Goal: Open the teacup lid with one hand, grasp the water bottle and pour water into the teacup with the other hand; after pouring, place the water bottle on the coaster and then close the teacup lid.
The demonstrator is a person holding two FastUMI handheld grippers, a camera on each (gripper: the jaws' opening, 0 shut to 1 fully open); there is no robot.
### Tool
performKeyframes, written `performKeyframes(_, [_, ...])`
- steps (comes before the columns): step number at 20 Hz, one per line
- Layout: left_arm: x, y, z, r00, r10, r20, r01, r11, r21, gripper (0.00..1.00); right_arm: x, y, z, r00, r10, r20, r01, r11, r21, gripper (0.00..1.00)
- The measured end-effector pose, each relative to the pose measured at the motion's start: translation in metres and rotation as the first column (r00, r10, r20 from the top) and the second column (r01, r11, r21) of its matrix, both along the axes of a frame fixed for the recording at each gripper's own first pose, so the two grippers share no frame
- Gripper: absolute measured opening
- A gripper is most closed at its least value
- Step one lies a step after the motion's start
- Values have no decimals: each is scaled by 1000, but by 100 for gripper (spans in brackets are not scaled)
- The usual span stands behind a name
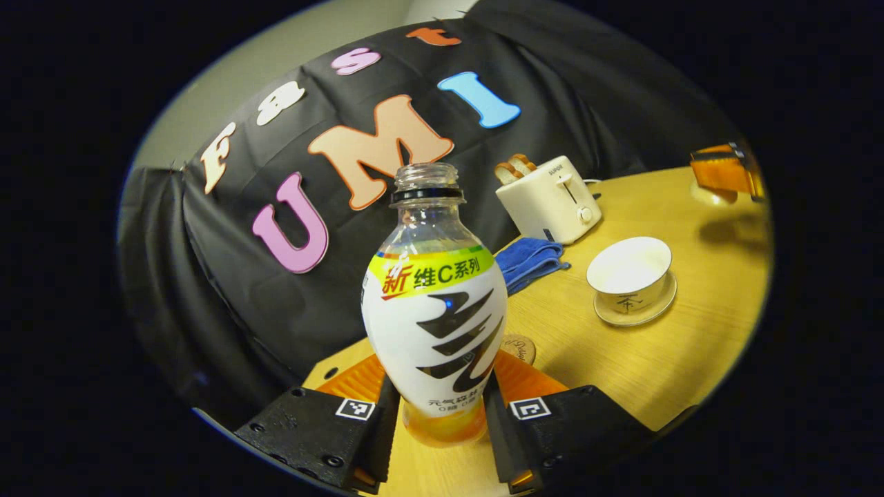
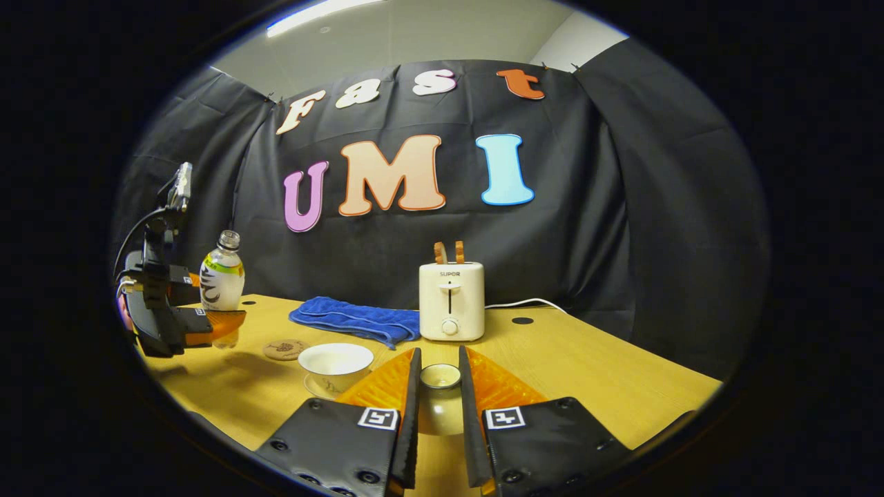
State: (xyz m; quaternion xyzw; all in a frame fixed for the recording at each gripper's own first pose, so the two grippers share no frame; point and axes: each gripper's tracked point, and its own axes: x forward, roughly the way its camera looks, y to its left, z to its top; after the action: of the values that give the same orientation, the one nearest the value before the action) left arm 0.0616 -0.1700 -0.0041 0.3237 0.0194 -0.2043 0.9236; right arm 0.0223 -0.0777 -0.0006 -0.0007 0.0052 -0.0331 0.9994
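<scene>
The left tongs (image 1: pixel 442 407) are clamped on the bottle (image 1: pixel 434 304), both fingers pressed against its lower sides just above the orange liquid at its base. The bottle stands upright between them with its cap off and neck open. In the right gripper view the same tongs (image 2: pixel 207 321) and bottle (image 2: pixel 222 279) appear far off to the left, the bottle raised a little above the counter (image 2: pixel 587 373), with its shadow on the wood beneath.

Ahead and to the right of the left tongs sits the open cup (image 1: pixel 629 266) on its saucer (image 1: pixel 635 307), well apart from the bottle. The coaster (image 1: pixel 519 347), a small round wooden disc, lies just past the bottle, partly hidden behind it. Further ahead lie a blue cloth (image 1: pixel 530 262) and a cream toaster (image 1: pixel 549 200) with slices standing in its slots.

The right tongs (image 2: pixel 439 386) hold the lid (image 2: pixel 440 376) between their two fingers, nearly closed, with both inner faces against its sides. The lid is lifted clear of the counter, its knob rim facing the camera. The cup (image 2: pixel 336 360) stands just left of these tongs, uncovered and pale inside; whether it holds any water I cannot tell. The coaster (image 2: pixel 285 348) lies further left, bare, between the cup and the left tongs. The cloth (image 2: pixel 356 319) and toaster (image 2: pixel 452 300) lie straight ahead near the wall.
</scene>
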Motion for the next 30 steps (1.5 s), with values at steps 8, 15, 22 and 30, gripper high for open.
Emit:
performKeyframes(8, [10,-2,12,995,-63,78,24,906,422,56,-2,-28,1,998,-65,4,65,998,-3,31])
performKeyframes(15, [17,-21,-10,988,-141,64,65,752,655,56,-1,-33,0,997,-77,5,77,997,-4,32])
performKeyframes(22, [24,-30,-24,984,-176,37,79,610,788,56,-1,-34,1,997,-80,5,80,997,-5,32])
performKeyframes(30, [31,-28,-16,971,-229,69,40,438,898,55,-1,-35,1,997,-81,5,81,997,-5,32])
